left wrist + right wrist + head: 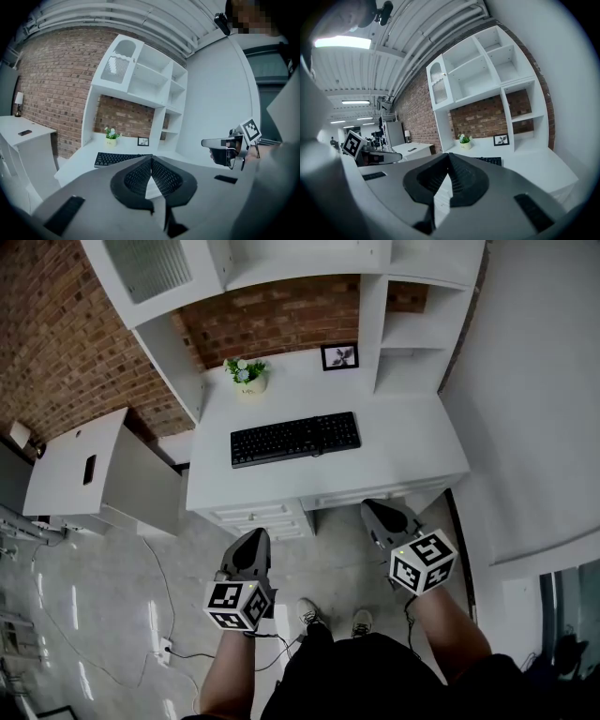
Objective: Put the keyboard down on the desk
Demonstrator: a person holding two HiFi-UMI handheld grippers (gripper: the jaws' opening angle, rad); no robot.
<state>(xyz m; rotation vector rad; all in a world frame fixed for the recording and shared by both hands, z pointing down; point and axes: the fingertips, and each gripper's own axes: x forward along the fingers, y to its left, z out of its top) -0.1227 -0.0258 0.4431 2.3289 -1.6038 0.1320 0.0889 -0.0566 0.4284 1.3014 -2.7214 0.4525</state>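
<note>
Both jaw pairs closed, nothing gripped: left gripper (255,538), right gripper (373,510) held off desk (412,456) front edge. Keyboard (295,438) laid flat mid-desk; plant (248,375), picture frame (339,356) set near rear edge.

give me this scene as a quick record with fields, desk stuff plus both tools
keyboard: black, lies flat near the middle of the white desk
behind keyboard: potted plant and framed picture, both apart from it
left tool: shut, nothing between its jaws, held short of the desk
right tool: shut, nothing between its jaws, held short of the desk
contact: neither tool touches the keyboard
task state: keyboard is down on the desk
</note>
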